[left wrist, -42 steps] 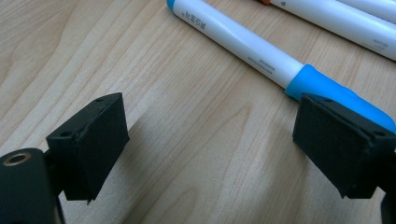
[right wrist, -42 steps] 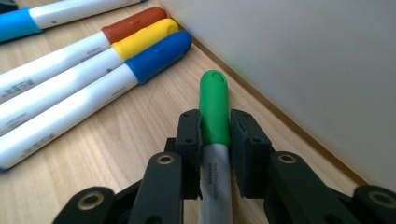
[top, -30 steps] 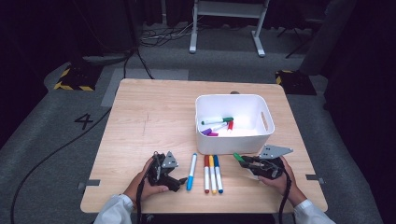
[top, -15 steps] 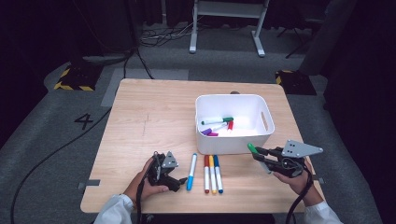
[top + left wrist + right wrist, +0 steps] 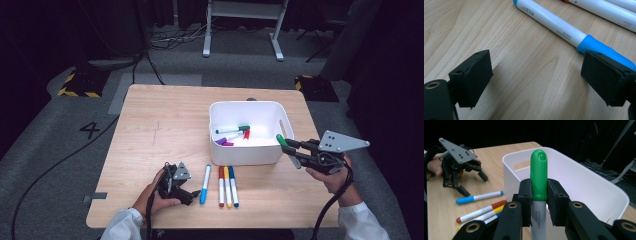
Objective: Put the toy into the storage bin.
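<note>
My right gripper [image 5: 295,150] hangs in the air at the right front corner of the white bin [image 5: 245,106], shut on a green-capped marker [image 5: 282,140] whose cap points toward the bin. In the right gripper view the marker [image 5: 539,175] stands upright between the pads, with the bin [image 5: 584,177] behind it. My left gripper [image 5: 192,195] rests open on the table, just left of a light-blue marker [image 5: 205,182]. In the left gripper view that marker [image 5: 564,30] lies beyond the wide-apart jaws, its cap at the right pad. Red [image 5: 221,186], yellow [image 5: 227,186] and blue [image 5: 233,186] markers lie alongside.
Several markers lie inside the bin, among them a green one [image 5: 232,129] and a purple one [image 5: 222,141]. The wooden table [image 5: 165,115] has bare wood to the left of and behind the bin. Cables and a stand base [image 5: 242,47] are on the floor beyond.
My right gripper has risen off the table with the green marker and moved right, up beside the bin's right front corner. The left gripper has stayed put.
</note>
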`<state>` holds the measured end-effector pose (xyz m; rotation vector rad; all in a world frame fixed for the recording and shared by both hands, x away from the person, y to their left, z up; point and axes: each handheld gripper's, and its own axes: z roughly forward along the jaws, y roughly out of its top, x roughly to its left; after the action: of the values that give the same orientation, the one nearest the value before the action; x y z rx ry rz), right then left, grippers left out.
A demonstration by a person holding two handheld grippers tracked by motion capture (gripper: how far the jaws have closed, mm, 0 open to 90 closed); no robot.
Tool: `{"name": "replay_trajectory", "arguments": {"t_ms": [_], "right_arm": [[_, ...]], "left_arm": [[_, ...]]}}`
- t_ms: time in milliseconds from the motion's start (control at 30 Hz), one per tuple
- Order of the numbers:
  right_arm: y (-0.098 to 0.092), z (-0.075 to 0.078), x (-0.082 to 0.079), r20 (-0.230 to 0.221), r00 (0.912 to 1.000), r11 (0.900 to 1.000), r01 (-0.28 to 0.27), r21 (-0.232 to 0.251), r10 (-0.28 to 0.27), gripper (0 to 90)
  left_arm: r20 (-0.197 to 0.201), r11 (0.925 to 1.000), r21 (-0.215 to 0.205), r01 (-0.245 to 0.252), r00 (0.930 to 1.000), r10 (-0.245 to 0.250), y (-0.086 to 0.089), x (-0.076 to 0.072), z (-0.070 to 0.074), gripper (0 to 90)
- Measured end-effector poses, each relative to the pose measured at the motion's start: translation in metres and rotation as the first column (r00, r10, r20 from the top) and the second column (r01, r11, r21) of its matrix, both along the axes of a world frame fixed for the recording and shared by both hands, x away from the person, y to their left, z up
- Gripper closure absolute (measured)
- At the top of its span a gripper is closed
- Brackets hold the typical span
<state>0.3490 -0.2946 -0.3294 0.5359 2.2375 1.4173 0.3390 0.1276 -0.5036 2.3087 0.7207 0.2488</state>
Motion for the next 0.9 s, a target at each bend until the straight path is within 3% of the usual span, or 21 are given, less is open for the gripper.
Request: {"name": "replay_trajectory", "arguments": {"t_ms": [467,733,900], "right_arm": [[0.015,0.036,0.037,0.009,1.0000,1.000,-0.002,-0.023,0.002,74.9],[0.033,0.038,0.061,-0.014,0.9999,0.997,-0.004,-0.072,0.003,74.8],[0.043,0.029,0.078,-0.051,0.9986,0.994,-0.015,-0.111,0.009,74.8]], "left_arm": [[0.000,1.0000,0.000,0.002,1.0000,-0.002,0.000,0.000,0.000,10.3],[0.000,1.0000,0.000,0.002,1.0000,-0.002,0.000,0.000,0.000,10.3],[0.000,1.0000,0.000,0.002,1.0000,-0.002,0.000,0.000,0.000,10.3]]}}
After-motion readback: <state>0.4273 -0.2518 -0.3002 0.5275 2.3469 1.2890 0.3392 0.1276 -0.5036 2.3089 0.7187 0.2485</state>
